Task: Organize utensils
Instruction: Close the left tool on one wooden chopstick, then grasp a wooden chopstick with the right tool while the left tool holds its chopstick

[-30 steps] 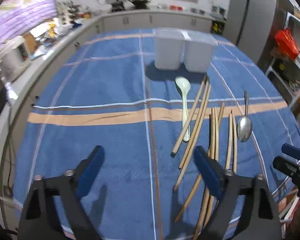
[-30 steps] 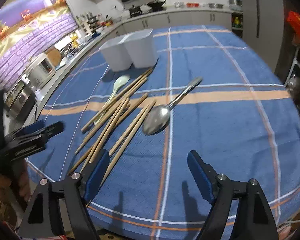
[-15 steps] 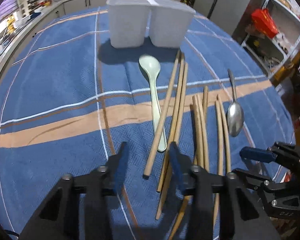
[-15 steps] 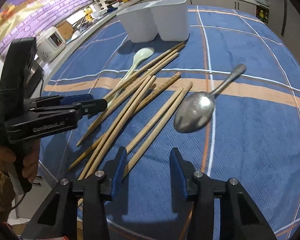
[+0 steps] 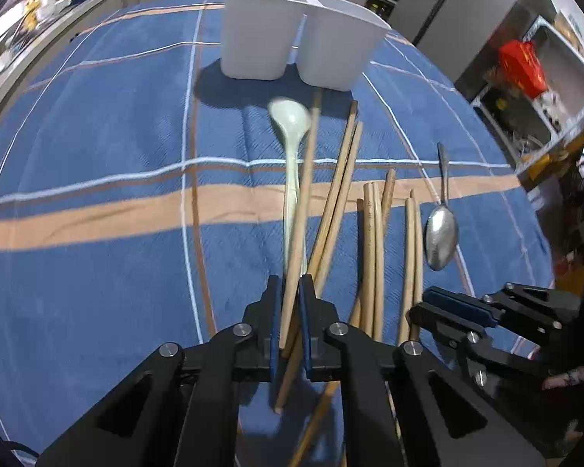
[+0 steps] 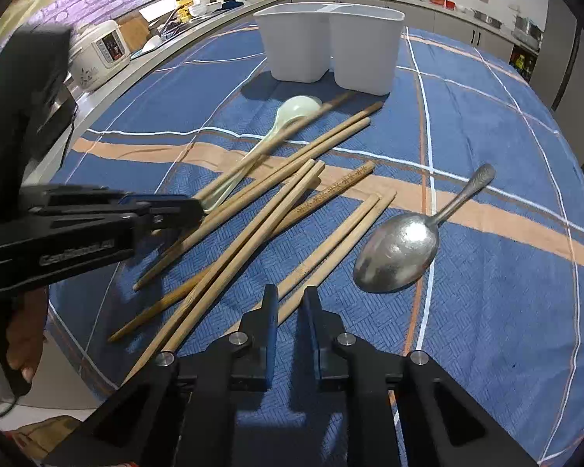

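utensil sort, pick-up step: first chopstick gripped.
left gripper, jaws clamped on one long wooden chopstick lying across the pale green plastic spoon; loose wooden chopsticks and metal spoon on the blue plaid bench; right gripper, jaws nearly together over a chopstick end, grip uncertain. next, likely: lift toward the twin white plastic bins behind.
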Demonstrator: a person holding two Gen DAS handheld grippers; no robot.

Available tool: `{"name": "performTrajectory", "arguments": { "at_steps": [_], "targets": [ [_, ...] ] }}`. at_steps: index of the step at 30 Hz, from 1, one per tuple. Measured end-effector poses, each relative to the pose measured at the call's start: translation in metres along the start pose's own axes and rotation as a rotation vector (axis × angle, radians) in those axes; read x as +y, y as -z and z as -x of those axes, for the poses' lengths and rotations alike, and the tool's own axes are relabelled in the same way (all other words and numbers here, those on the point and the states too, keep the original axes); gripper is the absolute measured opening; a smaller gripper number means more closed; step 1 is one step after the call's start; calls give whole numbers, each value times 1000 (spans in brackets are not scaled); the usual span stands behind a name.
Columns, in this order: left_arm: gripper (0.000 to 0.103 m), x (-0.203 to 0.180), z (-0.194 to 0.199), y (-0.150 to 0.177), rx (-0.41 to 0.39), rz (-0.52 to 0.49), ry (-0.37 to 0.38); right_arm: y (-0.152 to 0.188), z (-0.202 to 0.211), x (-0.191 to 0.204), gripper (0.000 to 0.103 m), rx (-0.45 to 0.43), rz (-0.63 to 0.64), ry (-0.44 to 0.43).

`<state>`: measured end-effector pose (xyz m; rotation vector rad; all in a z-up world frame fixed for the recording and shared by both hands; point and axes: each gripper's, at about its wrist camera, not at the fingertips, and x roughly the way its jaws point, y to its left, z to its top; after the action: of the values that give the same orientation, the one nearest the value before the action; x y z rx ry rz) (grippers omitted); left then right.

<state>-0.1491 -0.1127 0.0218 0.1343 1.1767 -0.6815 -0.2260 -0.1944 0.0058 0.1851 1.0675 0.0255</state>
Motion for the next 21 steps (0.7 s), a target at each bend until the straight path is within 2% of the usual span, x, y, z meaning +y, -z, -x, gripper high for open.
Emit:
{"name": "performTrajectory", "arguments": {
  "at_steps": [3, 6, 16, 18, 21],
  "targets": [
    [6, 7, 11, 11, -3, 57, 18, 0, 2, -6, 5, 3, -24, -15],
    [6, 19, 20, 24, -4, 116, 39, 4, 4, -12, 2, 7, -34, 5],
    [7, 38, 33, 57, 3, 169, -31, 18, 16, -51, 1, 12, -138, 59],
    [7, 40, 35, 59, 0, 178, -52, 19, 18, -56, 7, 10, -167, 29],
    [7, 42, 41, 61, -6, 189, -76, 21, 19, -57, 31, -1, -183, -20]
  ]
}}
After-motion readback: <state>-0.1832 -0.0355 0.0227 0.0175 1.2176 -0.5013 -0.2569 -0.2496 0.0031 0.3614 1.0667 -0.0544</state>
